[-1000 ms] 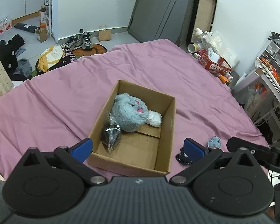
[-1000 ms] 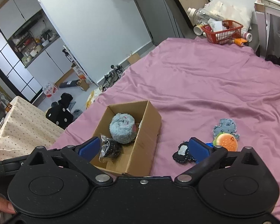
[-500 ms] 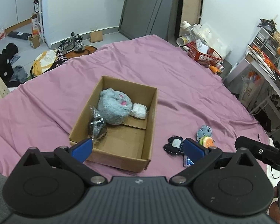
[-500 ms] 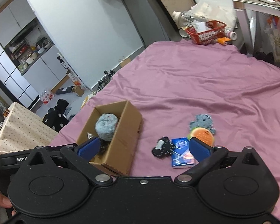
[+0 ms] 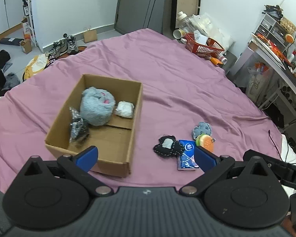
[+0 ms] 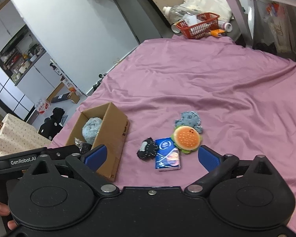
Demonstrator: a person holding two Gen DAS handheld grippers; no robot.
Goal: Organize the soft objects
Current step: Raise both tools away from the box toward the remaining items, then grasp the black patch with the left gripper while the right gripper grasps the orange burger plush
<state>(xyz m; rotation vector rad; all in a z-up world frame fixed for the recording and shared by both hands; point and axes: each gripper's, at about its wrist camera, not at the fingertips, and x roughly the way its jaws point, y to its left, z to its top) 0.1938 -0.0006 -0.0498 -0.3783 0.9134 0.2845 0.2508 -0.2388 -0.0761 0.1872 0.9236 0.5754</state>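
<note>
One cardboard box [image 5: 100, 122] is set on the purple bedsheet [image 5: 187, 83]; three items are counted inside: one grey plush [image 5: 97, 106], one white bundle [image 5: 125, 109], one black wrapped item [image 5: 78, 127]. Four items are clustered just beside the box on the sheet: one black felt piece [image 6: 148, 151], one blue tissue pack [image 6: 167, 157], one burger plush [image 6: 187, 139], one grey knitted piece [image 6: 188, 120]. The left gripper [image 5: 146, 159] and right gripper [image 6: 151, 156] are both held with fingers apart, nothing gripped

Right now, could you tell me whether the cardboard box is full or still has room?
Partly filled. The cardboard box holds a grey plush, a white bundle and a black bagged item; its near half shows bare floor.
</note>
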